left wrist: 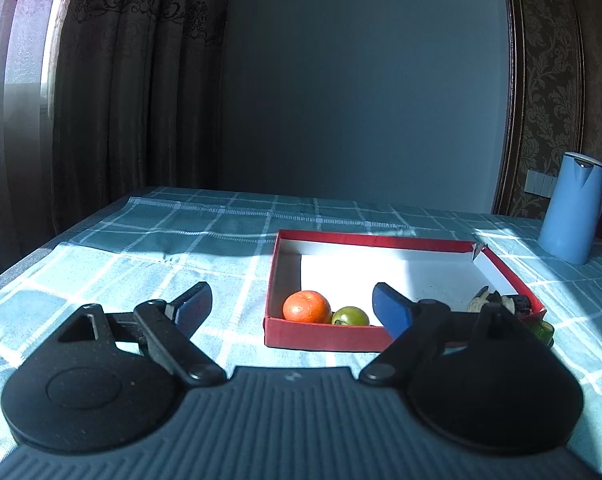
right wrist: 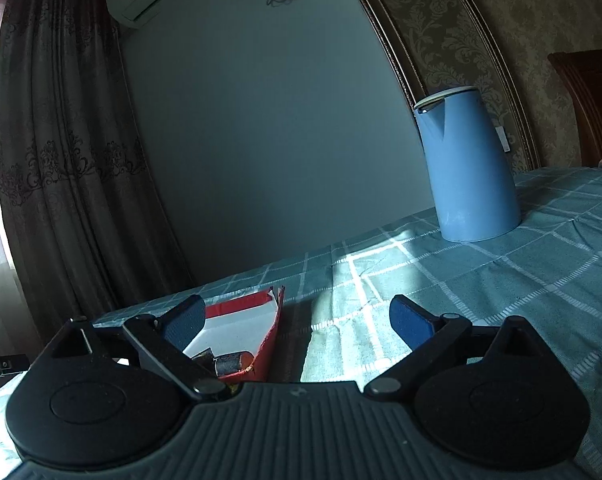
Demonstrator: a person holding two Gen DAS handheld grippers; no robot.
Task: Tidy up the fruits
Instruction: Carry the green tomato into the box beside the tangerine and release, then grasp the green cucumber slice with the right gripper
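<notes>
Orange beside green fruit in red box, blue kettle behind, both grippers spread apart, empty.

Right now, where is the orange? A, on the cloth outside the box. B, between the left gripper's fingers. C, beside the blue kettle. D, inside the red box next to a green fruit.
D: the orange sits in the red box, touching the green fruit.
</notes>
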